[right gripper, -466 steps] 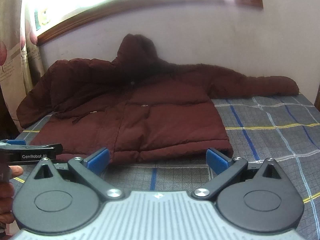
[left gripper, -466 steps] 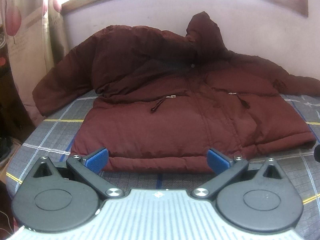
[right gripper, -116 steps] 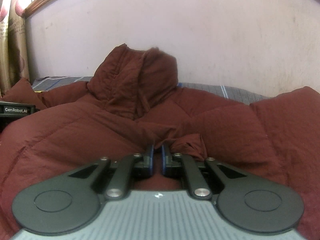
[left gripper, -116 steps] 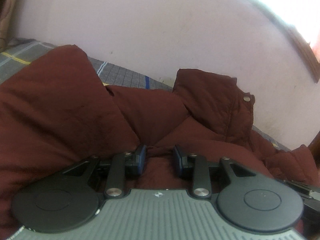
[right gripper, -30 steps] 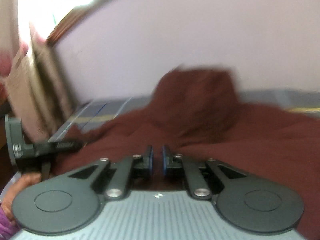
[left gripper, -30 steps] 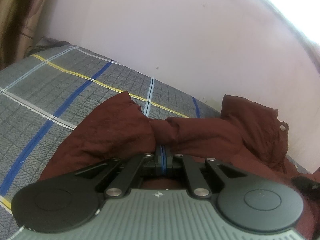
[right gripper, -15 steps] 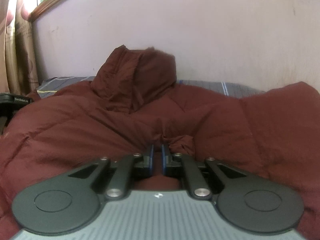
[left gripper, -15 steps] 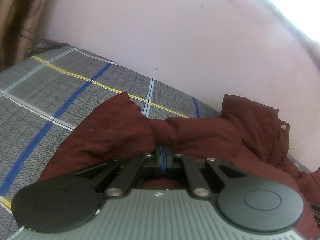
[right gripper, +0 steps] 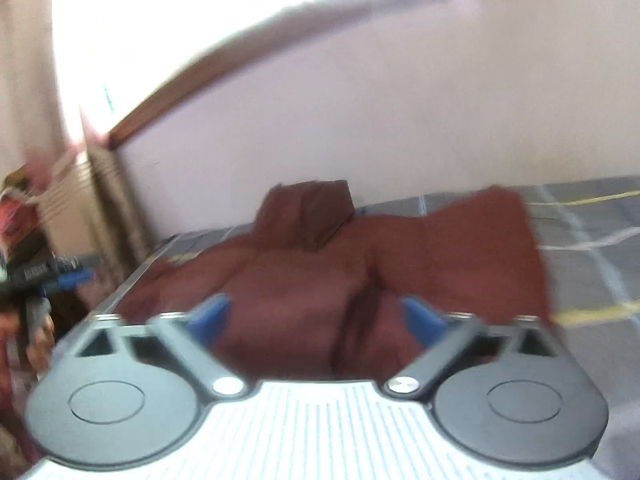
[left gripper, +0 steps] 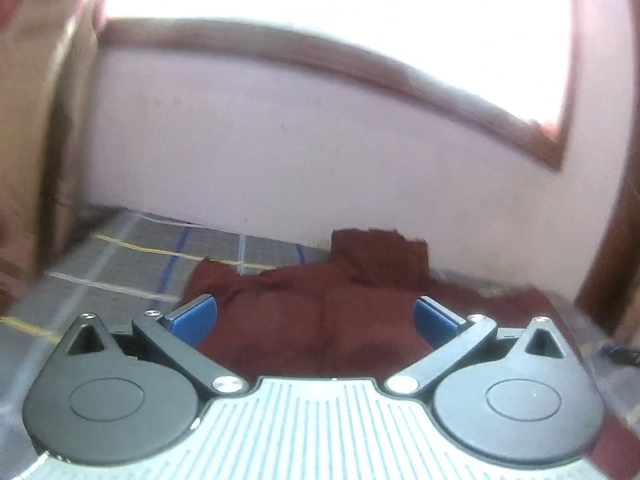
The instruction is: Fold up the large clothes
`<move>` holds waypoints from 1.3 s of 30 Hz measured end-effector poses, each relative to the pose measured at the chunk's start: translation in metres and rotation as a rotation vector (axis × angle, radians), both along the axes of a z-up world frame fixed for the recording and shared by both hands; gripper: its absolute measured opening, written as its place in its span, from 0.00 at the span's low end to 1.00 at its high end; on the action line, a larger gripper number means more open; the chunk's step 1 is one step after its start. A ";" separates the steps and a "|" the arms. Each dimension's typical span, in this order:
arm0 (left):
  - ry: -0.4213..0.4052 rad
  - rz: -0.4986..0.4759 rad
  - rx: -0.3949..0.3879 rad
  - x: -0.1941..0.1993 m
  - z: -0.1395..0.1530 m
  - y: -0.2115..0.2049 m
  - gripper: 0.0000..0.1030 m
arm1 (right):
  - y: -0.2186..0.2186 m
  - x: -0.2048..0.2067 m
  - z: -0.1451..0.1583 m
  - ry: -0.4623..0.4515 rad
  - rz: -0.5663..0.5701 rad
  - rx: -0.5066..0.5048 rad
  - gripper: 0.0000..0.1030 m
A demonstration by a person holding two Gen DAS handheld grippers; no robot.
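The maroon puffer jacket [left gripper: 320, 312] lies bunched on the grey plaid bed, its hood [left gripper: 380, 256] standing against the wall. My left gripper [left gripper: 316, 316] is open and empty, pulled back above the jacket. In the right wrist view the jacket [right gripper: 320, 292] lies with its sleeves folded in and the hood [right gripper: 308, 216] behind. My right gripper [right gripper: 316, 316] is open and empty, also above the jacket. Both views are motion-blurred.
The plaid bedsheet [left gripper: 120, 276] shows to the left and, in the right wrist view [right gripper: 592, 248], to the right of the jacket. A pink wall [left gripper: 280, 152] with a wood-framed window stands behind. A curtain [left gripper: 36, 120] hangs left. The left gripper [right gripper: 44, 276] shows at the right view's left edge.
Both grippers have let go of the jacket, opened wide, and pulled back and up away from it. The jacket now lies lower and farther off in both views.
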State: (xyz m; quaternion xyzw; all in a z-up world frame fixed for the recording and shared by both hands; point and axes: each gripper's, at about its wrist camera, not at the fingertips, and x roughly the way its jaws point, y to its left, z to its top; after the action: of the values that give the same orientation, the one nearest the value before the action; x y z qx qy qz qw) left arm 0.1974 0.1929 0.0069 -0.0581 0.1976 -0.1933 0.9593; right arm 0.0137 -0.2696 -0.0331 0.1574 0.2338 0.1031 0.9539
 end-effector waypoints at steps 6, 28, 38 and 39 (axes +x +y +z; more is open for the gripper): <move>0.115 0.004 -0.049 -0.077 -0.031 0.056 1.00 | -0.035 -0.131 -0.021 0.063 -0.088 -0.044 0.97; 0.415 -0.134 -0.365 -0.082 -0.124 0.095 0.40 | -0.061 -0.145 -0.086 0.178 -0.068 0.403 0.23; 0.330 -0.137 -0.250 -0.084 -0.121 0.056 0.59 | -0.055 -0.132 -0.100 0.219 -0.081 0.431 0.29; 0.334 -0.101 -0.267 -0.085 -0.123 0.057 0.48 | -0.053 -0.131 -0.099 0.222 -0.089 0.422 0.27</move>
State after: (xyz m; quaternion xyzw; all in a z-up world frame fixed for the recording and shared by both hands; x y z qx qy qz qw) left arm 0.1120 0.2495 -0.1157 -0.2059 0.3290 -0.2534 0.8861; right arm -0.1173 -0.3225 -0.1322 0.3739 0.3033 0.0896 0.8719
